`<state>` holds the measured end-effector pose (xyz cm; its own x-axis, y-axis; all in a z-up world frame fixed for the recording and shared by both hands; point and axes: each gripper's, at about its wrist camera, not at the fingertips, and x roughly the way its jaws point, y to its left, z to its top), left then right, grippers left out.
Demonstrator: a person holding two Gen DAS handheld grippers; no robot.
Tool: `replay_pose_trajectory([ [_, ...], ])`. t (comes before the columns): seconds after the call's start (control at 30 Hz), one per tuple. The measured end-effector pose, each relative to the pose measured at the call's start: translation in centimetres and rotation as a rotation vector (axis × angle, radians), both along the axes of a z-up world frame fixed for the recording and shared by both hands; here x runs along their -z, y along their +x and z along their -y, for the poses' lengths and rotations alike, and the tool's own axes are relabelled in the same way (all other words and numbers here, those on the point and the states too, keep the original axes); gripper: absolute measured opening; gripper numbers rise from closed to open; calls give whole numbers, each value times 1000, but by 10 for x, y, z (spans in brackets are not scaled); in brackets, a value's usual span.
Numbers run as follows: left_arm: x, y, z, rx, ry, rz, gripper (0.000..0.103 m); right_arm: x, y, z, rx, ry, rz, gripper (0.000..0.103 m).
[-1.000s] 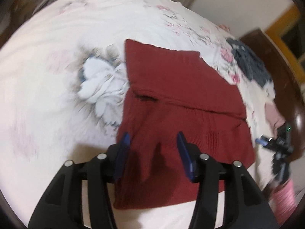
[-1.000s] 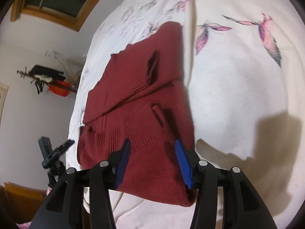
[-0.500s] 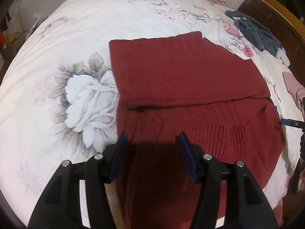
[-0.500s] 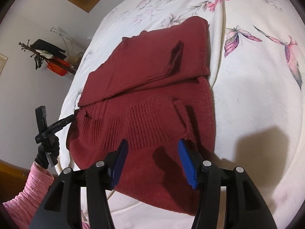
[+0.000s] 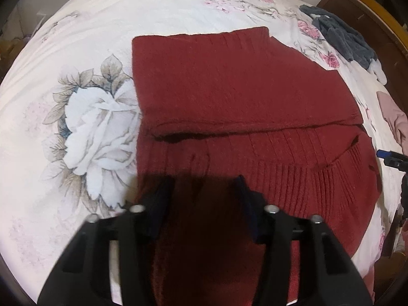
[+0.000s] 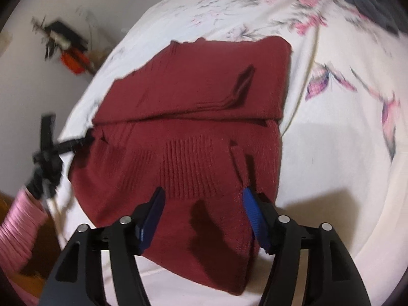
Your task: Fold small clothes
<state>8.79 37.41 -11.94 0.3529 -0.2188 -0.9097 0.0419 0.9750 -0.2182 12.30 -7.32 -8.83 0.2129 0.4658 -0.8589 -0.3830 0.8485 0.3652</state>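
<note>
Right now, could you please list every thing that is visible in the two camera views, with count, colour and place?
Sweater: one, dark red, partly folded, in the middle of the bed.
Bedsheet: one, white with floral print, under the sweater.
Grey garment: one, dark grey, far right on the bed.
Pink garment: one, pale pink, at the bed's right edge.
Tripod: one, black, beside the bed.
Pink sleeve: one, by the tripod.
Left gripper: black with blue pads, open above the sweater.
Right gripper: same colours, open.
</note>
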Motion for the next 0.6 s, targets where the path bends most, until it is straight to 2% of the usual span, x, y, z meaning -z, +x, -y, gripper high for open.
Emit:
replay_pose_trajectory([
  [0.13, -4, -7, 3, 7, -8, 32, 15, 0, -1, -15, -75, -75, 44, 70],
  [0.17, -5, -8, 3, 7, -14, 34, 14, 1, 0, -17, -82, -88, 52, 74],
  [0.27, -4, -9, 1, 0, -29, 30, 14, 9, 11, -22, -89, -117, 51, 74],
  [0.37, 0, -6, 0, -7, -33, 13, 20, 18, 22, -25, -91, -123, 36, 74],
  [0.43, 3, -3, 2, -8, -24, 5, 28, 25, 27, -30, -99, -140, 29, 73],
  [0.53, 6, 1, 5, -5, -23, -1, 36, 35, 31, -36, -115, -179, 23, 64],
  [0.6, 6, 1, 7, -4, -16, 1, 35, 37, 30, -38, -128, -174, 23, 47],
])
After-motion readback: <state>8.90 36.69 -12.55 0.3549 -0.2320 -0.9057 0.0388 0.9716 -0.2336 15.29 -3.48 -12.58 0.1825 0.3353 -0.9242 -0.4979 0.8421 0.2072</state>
